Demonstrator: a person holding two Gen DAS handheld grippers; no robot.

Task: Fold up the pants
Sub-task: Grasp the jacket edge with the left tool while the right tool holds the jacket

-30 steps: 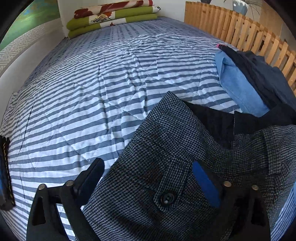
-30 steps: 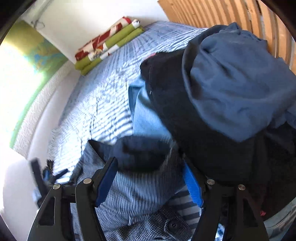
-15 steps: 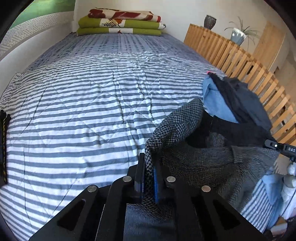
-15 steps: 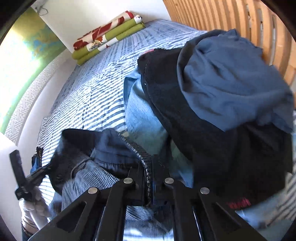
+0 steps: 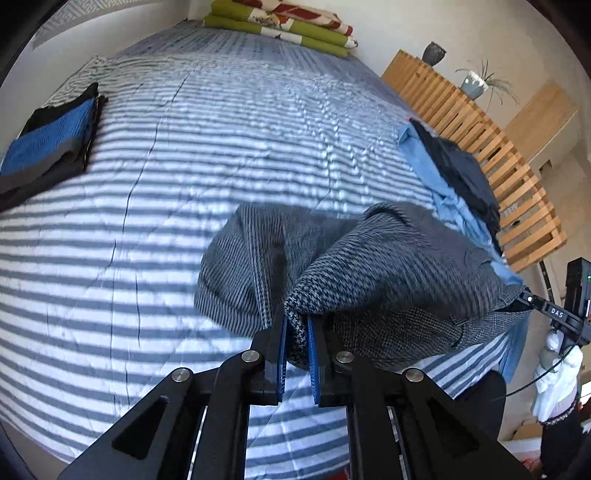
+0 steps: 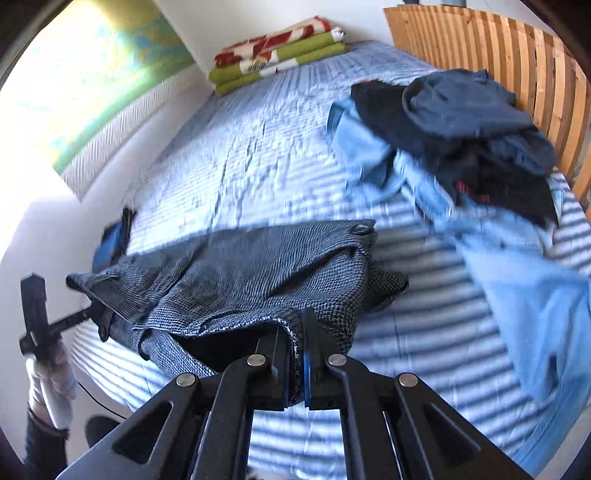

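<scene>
Grey houndstooth pants [image 5: 388,266] hang bunched above the striped bed [image 5: 184,177], held at the waistband from both ends. My left gripper [image 5: 296,332] is shut on one edge of the waistband. In the right wrist view the same pants [image 6: 258,269] stretch leftward, with a dark button [image 6: 359,229] on top, and my right gripper [image 6: 295,343] is shut on the other waistband edge. The left gripper's body [image 6: 37,317] shows at the far left of that view; the right gripper's body [image 5: 569,310] shows at the far right of the left wrist view.
A heap of light blue and dark clothes [image 6: 461,147] lies by the wooden slatted rail [image 6: 517,55]. Folded dark and blue garments [image 5: 48,144] are stacked at the bed's left edge. Folded green and red blankets [image 5: 288,26] lie at the far end.
Both grippers have lifted the pants off the heap and pulled back over the bed, spreading the waistband between them. The folded stack at the left has come into view.
</scene>
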